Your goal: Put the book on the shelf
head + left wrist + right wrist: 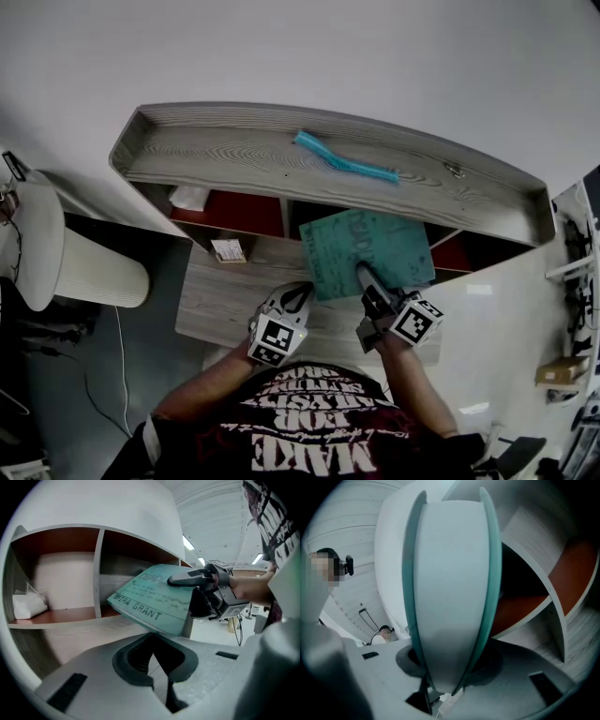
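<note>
Clamping teal book [370, 248], right gripper [364, 275] holds it at shelf [216, 150] opening; left gripper [298, 293] closed, empty.

1. The book [450, 588] is close and blurred in the right gripper view, and its page edge hides most of the shelf [553, 597].
2. The white thing [28, 605] in the left compartment is perhaps crumpled paper, but it is too blurred to tell.
3. The small pale item [228, 249] in the head view is too small to name.
</note>
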Demonstrator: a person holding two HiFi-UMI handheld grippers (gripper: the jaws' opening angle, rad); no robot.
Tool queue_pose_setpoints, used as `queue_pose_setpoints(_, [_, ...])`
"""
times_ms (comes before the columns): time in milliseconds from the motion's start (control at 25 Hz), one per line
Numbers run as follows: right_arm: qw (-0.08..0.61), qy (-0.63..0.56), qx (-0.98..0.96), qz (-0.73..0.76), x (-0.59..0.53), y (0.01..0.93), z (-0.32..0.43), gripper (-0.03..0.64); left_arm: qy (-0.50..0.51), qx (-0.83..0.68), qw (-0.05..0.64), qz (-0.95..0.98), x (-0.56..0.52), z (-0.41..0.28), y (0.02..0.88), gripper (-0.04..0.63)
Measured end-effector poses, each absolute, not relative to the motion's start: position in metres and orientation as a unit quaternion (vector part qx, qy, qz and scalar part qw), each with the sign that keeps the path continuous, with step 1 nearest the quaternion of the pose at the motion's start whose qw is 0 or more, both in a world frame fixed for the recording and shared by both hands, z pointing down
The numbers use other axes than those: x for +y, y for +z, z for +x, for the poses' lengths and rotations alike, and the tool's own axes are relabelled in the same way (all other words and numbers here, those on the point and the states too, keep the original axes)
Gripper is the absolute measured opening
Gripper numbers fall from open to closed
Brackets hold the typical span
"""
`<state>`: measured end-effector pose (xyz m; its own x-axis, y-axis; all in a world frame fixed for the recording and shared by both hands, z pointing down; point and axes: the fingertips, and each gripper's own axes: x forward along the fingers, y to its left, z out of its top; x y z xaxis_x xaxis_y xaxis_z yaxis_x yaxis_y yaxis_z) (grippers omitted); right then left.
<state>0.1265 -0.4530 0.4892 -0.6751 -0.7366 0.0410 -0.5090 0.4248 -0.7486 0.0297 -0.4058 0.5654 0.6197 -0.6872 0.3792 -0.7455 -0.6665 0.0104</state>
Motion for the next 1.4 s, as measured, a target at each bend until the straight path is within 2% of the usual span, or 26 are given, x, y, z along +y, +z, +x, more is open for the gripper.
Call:
queue_pose_setpoints(760, [0.197, -0.409, 0.807, -0.377, -0.478, 0.486, 0.122, 0.170, 0.153, -0.390, 0.107, 0.902, -0.387, 0.039, 0.556, 0.006])
queue_pose_setpoints(1400, [0.215, -0.465, 0.783, -0.352, -0.482, 0.502, 0.105, 0.173, 0.154, -0.375, 0.086, 0.910, -0.400, 0.060, 0.550, 0.006])
